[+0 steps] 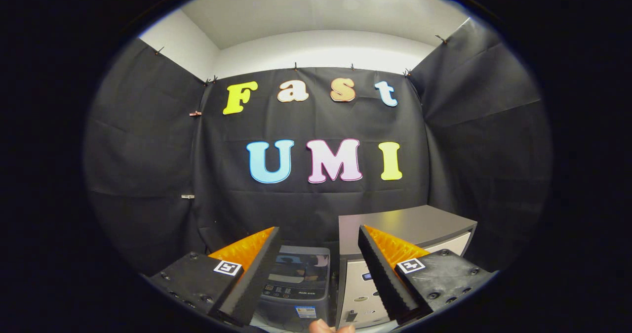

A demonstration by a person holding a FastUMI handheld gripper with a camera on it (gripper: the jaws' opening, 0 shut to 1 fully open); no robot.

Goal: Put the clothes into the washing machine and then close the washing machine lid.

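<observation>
1. A pale cabinet-like appliance [410,229] with a flat grey top is seen beyond the right-hand finger; what it is cannot be told with certainty.
2. The washing machine [298,286], a small grey top-loader, is set just beside that appliance, low between the two fingers and a little ahead of them. Its glossy lid [302,266] appears to be lying down flat, with a control strip along its near edge; whether it is fully latched cannot be told.
3. The tongs [316,254] are held high and level, looking over the machine rather than down into it, which is judged to suit an approach or a withdrawal alike. Their fingers are spread wide, with nothing gripped between them.
4. A fingertip [323,327] of the person's hand is seen below the machine, between the fingers.
5. No clothes can be made out. A lowered lid with free tongs would fit laundry waiting elsewhere or already shut inside.
</observation>
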